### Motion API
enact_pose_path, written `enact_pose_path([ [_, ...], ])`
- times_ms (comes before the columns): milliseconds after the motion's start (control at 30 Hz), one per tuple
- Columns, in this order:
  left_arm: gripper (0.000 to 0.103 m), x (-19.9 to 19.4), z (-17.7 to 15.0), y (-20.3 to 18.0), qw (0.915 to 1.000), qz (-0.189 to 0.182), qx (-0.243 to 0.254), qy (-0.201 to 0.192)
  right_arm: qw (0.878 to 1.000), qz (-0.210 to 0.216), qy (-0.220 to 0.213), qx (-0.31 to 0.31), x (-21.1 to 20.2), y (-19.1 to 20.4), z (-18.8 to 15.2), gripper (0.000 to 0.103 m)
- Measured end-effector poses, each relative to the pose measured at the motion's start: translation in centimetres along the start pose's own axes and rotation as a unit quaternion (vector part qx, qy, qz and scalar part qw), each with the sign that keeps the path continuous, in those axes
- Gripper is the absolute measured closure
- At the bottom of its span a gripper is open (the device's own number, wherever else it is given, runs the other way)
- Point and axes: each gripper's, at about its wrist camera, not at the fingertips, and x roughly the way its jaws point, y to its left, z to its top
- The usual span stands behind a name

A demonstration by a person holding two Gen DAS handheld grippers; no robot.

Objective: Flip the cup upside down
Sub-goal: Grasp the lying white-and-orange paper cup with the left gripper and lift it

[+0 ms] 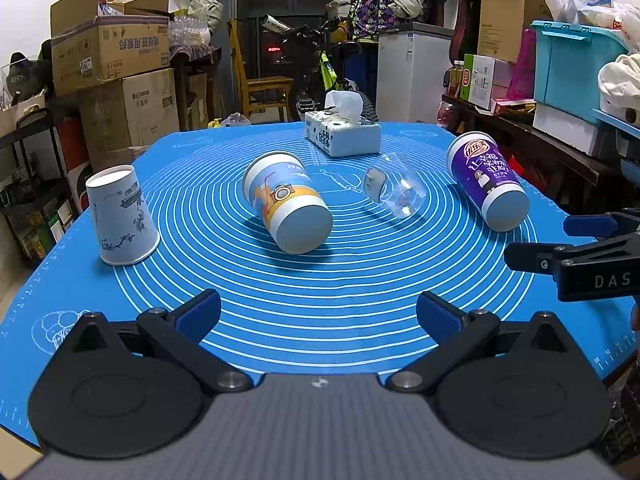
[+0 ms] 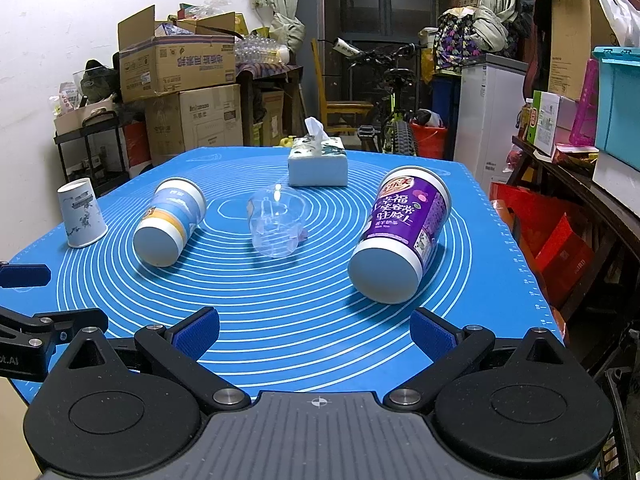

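Waiting over the near edge of a blue ringed mat (image 1: 320, 280), the left gripper (image 1: 318, 316) and right gripper (image 2: 314, 330) both hang with jaws spread wide, holding and touching nothing, as the cup-flipping job looks barely under way. Only one cup, the white paper cup (image 1: 120, 216) far off to the left gripper's left, already stands mouth-down; three others lie on their sides with bases toward the cameras: the camera-print cup (image 1: 286, 202) straight ahead of the left gripper, the clear plastic cup (image 2: 276, 222) ahead of and between both tools, and the purple cup (image 2: 402, 234) just ahead and slightly right of the right gripper. A tissue box (image 2: 318, 160) sits beyond them. By appearances, gripping, lifting and inverting each fallen cup remains
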Motion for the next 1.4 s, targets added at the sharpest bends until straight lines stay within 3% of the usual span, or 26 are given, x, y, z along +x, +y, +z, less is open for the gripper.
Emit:
enact_pose_path([
  [267, 0.000, 0.4, 1.3, -0.3, 0.9991, 0.032, 0.009, -0.027, 1.000, -0.015, -0.005, 0.023, 0.4, -0.9, 0.2, 0.002],
  [433, 0.000, 2.4, 3.8, 0.1, 0.9984, 0.048, 0.000, -0.030, 0.998, -0.025, -0.003, 0.052, 0.9, -1.7, 0.4, 0.002],
  [667, 0.000, 7.6, 7.5, 0.6, 0.9976, 0.066, -0.021, -0.005, 0.997, -0.028, -0.004, 0.070, 1.3, -2.4, 0.5, 0.002],
  [900, 0.001, 11.3, 7.9, 1.2, 0.9953, 0.083, -0.031, 0.038, 0.997, -0.029, -0.002, 0.076, 1.4, -2.9, 0.4, 0.002],
  [967, 0.010, 11.7, 7.8, 1.1, 0.9956, 0.076, -0.027, 0.046, 0.996, -0.029, 0.000, 0.081, 1.5, -3.1, 0.4, 0.002],
  [1000, 0.024, 11.9, 7.8, 1.1, 0.9958, 0.070, -0.023, 0.055, 0.996, -0.029, 0.001, 0.083, 1.5, -3.2, 0.4, 0.002],
  [1067, 0.033, 12.2, 7.6, 1.0, 0.9952, 0.067, -0.013, 0.070, 0.996, -0.029, 0.001, 0.084, 1.5, -3.3, 0.4, 0.002],
  [1200, 0.039, 11.7, 7.4, 1.2, 0.9959, 0.053, -0.012, 0.072, 0.996, -0.029, -0.003, 0.081, 1.4, -3.1, 0.5, 0.002],
  [1400, 0.040, 8.3, 7.2, 0.9, 0.9963, 0.022, -0.020, 0.081, 0.997, -0.027, -0.010, 0.074, 0.9, -2.9, 0.6, 0.002],
])
